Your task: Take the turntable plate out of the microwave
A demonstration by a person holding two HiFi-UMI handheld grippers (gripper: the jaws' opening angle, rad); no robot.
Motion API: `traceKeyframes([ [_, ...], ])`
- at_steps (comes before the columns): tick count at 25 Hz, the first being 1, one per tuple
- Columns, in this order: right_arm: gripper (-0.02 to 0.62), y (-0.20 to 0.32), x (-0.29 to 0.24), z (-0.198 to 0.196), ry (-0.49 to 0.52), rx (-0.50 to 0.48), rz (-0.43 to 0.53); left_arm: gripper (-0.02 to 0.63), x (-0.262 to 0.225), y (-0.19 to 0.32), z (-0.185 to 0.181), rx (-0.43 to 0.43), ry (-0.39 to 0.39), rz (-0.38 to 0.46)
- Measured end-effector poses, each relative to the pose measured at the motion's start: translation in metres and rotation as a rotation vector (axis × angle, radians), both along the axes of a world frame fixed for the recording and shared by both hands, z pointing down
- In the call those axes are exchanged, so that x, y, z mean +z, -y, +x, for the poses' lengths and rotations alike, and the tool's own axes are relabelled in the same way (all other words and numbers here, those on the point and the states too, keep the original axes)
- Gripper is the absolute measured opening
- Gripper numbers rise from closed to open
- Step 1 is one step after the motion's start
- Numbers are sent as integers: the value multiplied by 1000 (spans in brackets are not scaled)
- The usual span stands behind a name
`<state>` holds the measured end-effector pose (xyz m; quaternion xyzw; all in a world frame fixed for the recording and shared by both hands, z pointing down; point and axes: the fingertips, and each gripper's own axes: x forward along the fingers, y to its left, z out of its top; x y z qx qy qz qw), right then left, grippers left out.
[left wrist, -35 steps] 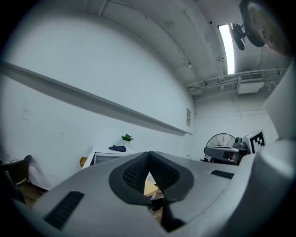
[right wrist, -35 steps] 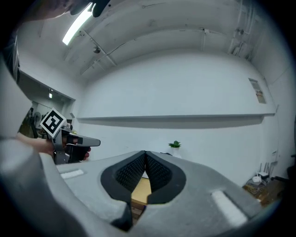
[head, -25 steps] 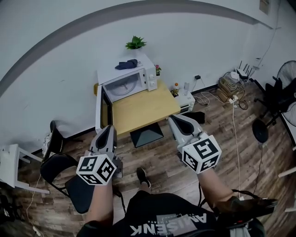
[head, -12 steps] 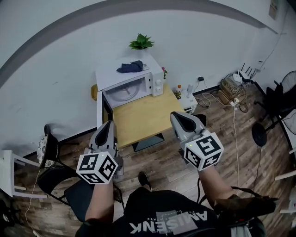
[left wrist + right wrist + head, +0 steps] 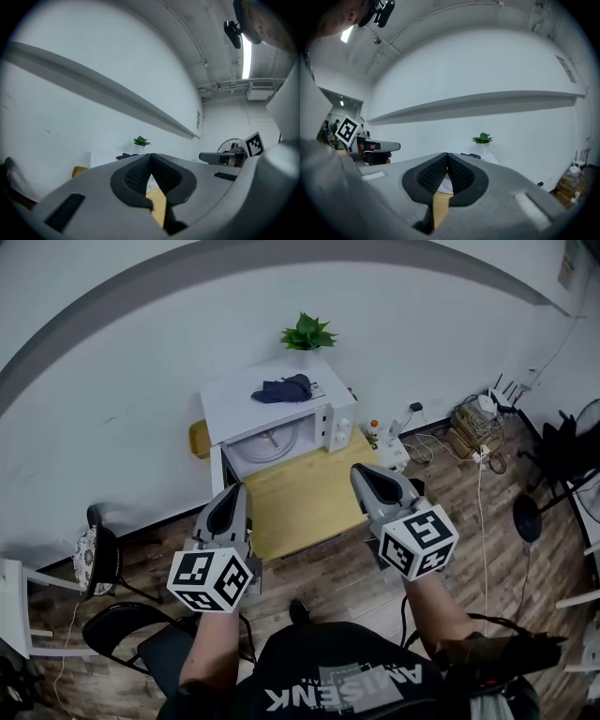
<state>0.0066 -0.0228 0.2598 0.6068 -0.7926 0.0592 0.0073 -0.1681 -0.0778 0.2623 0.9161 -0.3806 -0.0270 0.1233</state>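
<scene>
Turntable plate (image 5: pixel 269 442): lies flat inside the microwave (image 5: pixel 246 401), straight ahead of both sets of jaws and well apart from them. It is round, pale and glassy. Only its front part shows under the cavity roof.

Microwave: a white box that stands at the far end of the counter (image 5: pixel 300 504). Its door (image 5: pixel 217 486) is swung fully open and stands edge-on just beyond the left jaws. The control panel is on the side of the right jaws.

On the microwave roof: a crumpled dark blue cloth (image 5: pixel 284 388). Behind it, against the white wall, is a green potted plant (image 5: pixel 307 334).

Counter: a flat yellow wooden top with square corners, stretching from the jaws to the cavity mouth.

Left gripper (image 5: pixel 233 487): the jaws are together, with the black ribbed pads (image 5: pixel 135 175) meeting along a seam, and it holds nothing.

Right gripper (image 5: pixel 360 469): the jaws are likewise together, its ribbed pads (image 5: pixel 429 174) are in contact, and it holds nothing. The two grippers are side by side over the near counter edge.

Surroundings: brown plank floor. A black chair (image 5: pixel 141 629) is behind and outside the left jaws. A tangle of cables (image 5: pixel 473 423) lies well out beyond the right jaws.
</scene>
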Motion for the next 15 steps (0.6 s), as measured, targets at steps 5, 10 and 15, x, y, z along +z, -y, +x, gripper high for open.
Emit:
traceKeyframes([
  [5, 6, 33, 2, -11, 17, 9, -16, 2, 4, 27, -7, 9, 5, 5],
  [10, 6, 60, -3, -18, 17, -40, -10, 2, -6, 38, -13, -38, -13, 35],
  [15, 6, 92, 3, -12, 41, -101, -26, 2, 0, 56, -5, -73, 10, 6],
])
